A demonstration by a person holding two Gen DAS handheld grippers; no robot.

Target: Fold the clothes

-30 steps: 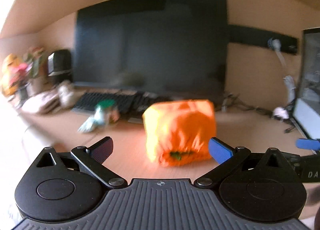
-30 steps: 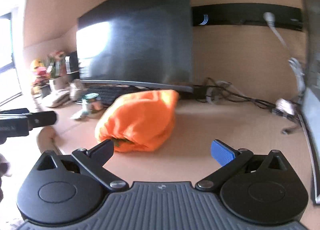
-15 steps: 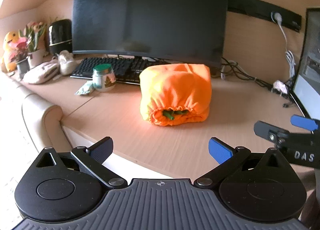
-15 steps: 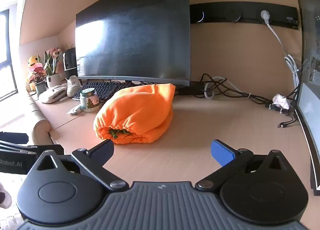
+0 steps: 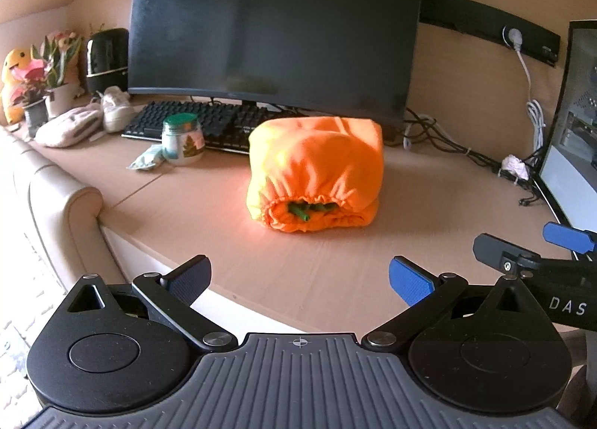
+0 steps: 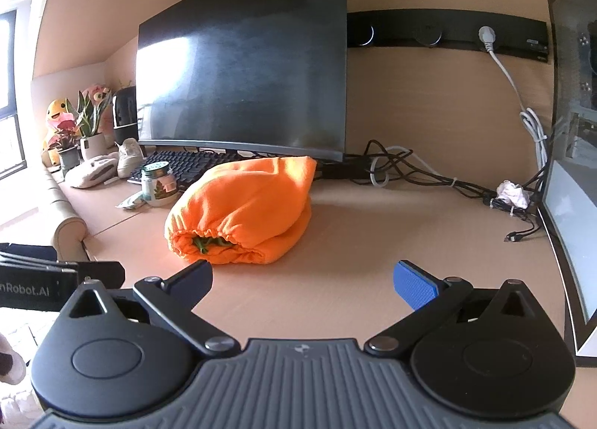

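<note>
Left wrist view — folded orange garment (image 5: 315, 175) beyond spread left hand-held gripper (image 5: 298, 279).

Daylight enters from the left, blowing out the near-left corner in both views. It puts a bright glare patch on the monitor (image 6: 238, 93) in the right wrist view and lights the orange cloth (image 5: 315, 175), which casts a soft shadow rightward. Both pictures are sharp, with strong fisheye bending at the edges.
</note>
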